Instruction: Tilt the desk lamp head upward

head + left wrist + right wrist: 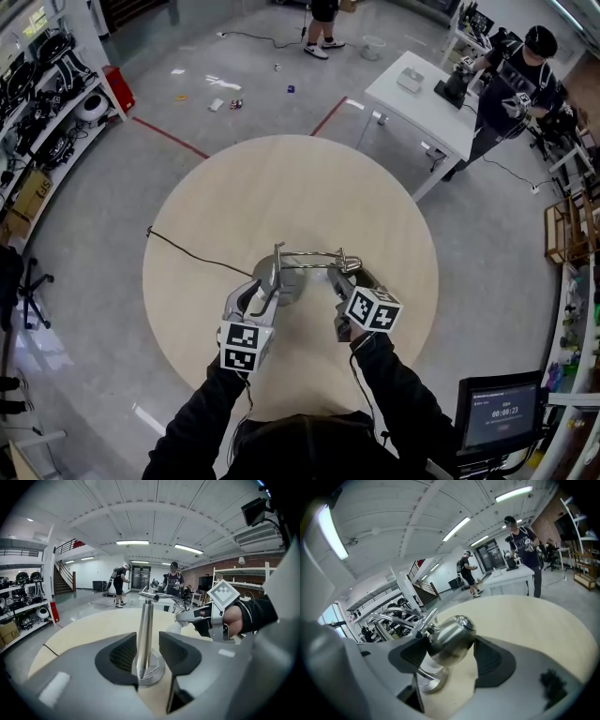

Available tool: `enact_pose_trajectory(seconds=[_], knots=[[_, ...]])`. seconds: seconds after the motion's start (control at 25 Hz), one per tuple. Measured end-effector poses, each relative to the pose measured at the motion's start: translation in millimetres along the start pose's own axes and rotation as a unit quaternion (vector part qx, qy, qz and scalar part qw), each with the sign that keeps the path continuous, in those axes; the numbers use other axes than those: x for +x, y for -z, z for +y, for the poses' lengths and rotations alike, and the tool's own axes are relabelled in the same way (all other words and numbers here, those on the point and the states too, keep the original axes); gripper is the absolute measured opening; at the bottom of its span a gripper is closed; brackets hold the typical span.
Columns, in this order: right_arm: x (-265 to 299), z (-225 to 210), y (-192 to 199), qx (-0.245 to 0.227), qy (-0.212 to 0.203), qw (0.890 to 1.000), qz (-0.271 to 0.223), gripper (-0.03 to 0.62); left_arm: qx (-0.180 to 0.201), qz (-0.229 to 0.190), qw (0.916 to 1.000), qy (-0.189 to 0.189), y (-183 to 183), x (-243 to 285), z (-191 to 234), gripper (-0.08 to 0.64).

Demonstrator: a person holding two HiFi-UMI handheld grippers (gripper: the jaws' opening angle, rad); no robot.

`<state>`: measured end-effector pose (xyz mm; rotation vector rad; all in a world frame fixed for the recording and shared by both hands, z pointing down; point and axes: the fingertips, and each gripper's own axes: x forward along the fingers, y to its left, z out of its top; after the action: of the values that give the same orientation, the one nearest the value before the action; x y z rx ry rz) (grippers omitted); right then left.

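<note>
Two grippers share the desk lamp [302, 267], which stands at the near side of the round table [281, 178]. The left gripper [147, 643] has its jaws closed low on the pole [144, 620], just above the base [149, 671]. The right gripper [449, 649] is clamped on the lamp head [451, 635], a rounded metal shade at the right end of the bent arm [317, 253].

To my eye the tilt itself is the step in hand. It looks best done by rolling the right wrist about the head's joint rather than hauling upward, while the left keeps the base pinned flat. The shade is polished and curved (pads could slide off it), so I would keep the squeeze firm and the turn slow. A thin cord [187, 251] trails off to the left edge and should stay slack.

The tabletop is pale wood, bare apart from the lamp and cord. Around it lies a grey floor with a red line [169, 138]. Shelves [37, 103] of gear stand at the left, and a person [516, 80] works at a white table [422, 98] at the far right. Another person [323, 23] stands farther off, and a monitor [502, 412] sits near right.
</note>
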<state>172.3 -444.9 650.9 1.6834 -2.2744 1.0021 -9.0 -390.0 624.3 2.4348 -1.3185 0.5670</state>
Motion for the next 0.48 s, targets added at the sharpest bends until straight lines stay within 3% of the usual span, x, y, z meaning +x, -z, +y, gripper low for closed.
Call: enact_pose_trajectory(seconds=[0.48], knots=[[-58, 48, -53, -0.113, 0.033, 0.993, -0.032, 0.321, 0.001, -0.022, 0.9998, -0.005, -24, -72, -3, 0.155]])
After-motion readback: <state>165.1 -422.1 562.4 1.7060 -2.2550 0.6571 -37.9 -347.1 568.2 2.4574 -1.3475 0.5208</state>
